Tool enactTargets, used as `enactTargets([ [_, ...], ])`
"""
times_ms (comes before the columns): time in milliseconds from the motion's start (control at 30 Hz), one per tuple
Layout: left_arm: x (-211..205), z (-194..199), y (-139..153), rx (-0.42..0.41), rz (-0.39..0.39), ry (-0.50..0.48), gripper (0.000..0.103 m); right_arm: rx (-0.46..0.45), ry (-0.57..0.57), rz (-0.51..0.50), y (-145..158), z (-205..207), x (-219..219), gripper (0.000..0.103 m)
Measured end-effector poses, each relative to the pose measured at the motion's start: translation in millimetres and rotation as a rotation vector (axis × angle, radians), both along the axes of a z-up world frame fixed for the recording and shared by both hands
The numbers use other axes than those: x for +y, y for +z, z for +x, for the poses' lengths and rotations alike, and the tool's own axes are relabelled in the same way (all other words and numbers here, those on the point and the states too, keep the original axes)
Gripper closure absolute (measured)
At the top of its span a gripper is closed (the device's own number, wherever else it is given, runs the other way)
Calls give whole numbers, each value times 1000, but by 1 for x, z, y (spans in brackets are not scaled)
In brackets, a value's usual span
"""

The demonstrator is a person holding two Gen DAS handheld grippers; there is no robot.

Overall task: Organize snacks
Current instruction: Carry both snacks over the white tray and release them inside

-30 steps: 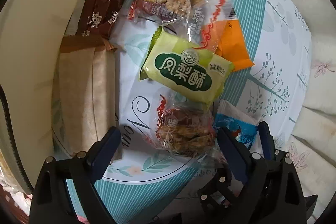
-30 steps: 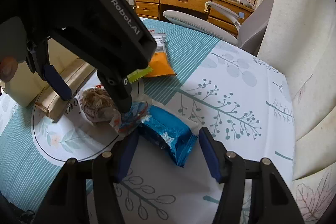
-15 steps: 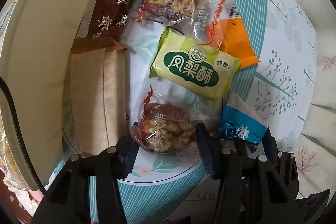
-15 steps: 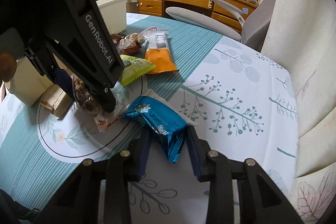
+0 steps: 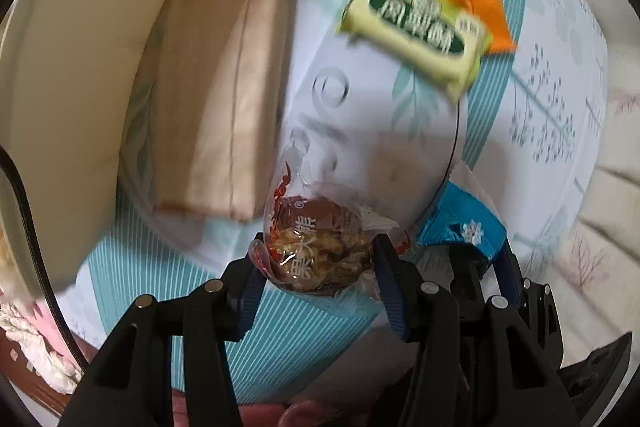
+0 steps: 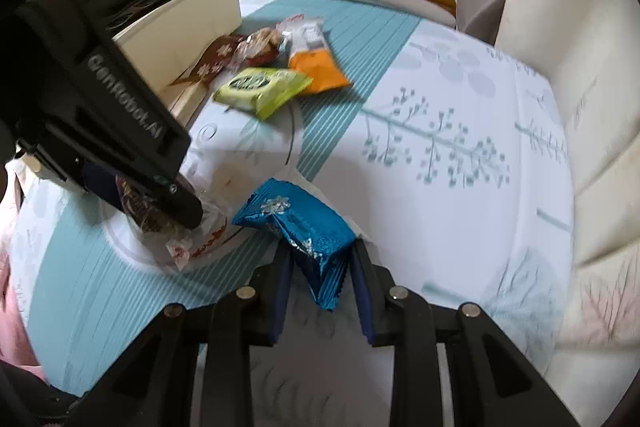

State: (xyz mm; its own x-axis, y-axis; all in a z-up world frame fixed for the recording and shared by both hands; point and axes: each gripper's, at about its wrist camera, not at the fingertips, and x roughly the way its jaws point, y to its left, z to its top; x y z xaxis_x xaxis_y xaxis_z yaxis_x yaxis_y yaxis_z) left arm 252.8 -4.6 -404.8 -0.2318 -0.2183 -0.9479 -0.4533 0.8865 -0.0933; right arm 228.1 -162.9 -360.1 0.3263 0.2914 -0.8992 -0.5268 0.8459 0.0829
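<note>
Pickup step: left gripper (image 5: 316,267) clamped on clear crinkly nut-brittle packet (image 5: 320,251), right gripper (image 6: 320,267) pinching shiny blue foil packet (image 6: 298,223). Next, probably carrying both to cream plastic bin (image 6: 188,23).

Left gripper (image 5: 316,267): black plastic body, dark blue finger pads (image 5: 250,291), silver round screws, white "GenRobot.AI" lettering.
Right gripper (image 6: 322,267): matching black frame, blue pads (image 6: 282,291), silver screws.

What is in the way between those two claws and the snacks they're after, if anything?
Nothing visible. The left gripper is already shut on the clear nut snack packet, and the right gripper is shut on the blue packet. Other snacks, like the green packet, lie farther off on the tablecloth.
</note>
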Motion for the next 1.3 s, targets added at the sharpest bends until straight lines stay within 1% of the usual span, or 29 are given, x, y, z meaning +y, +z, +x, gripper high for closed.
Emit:
enactTargets([
  [67,-2,-11,5,6,-3,-18,53,41,-7,7,2,-9,-1,74],
  [133,-5,-23,12,11,-9,-36,53,98,-33,23,5,-18,-5,74],
  [233,-10,-40,24,8,-18,-63,53,159,-74,36,11,-29,-8,74],
  [300,-14,-47,32,3,-16,-83,53,208,-119,25,13,-34,-11,74],
  [433,-20,-67,56,-18,-12,-145,53,329,-231,9,14,-42,-19,74],
  [467,-23,-66,63,-23,-12,-158,53,358,-257,11,14,-43,-21,74],
  [600,-24,-84,83,-60,3,-207,53,436,-329,66,19,-53,-27,74],
  [733,-18,-88,103,-99,30,-248,53,473,-366,96,28,-60,-24,74],
  [800,-13,-83,107,-119,39,-256,53,490,-380,117,35,-67,-19,74],
  [900,4,-88,120,-164,70,-262,53,523,-399,166,43,-68,-11,74],
  [1033,26,-100,140,-259,118,-290,53,555,-403,236,54,-73,14,74],
  [1200,51,-113,161,-377,154,-326,53,551,-397,287,73,-76,45,74],
  [1300,67,-118,171,-434,167,-342,53,553,-403,320,81,-77,63,74],
])
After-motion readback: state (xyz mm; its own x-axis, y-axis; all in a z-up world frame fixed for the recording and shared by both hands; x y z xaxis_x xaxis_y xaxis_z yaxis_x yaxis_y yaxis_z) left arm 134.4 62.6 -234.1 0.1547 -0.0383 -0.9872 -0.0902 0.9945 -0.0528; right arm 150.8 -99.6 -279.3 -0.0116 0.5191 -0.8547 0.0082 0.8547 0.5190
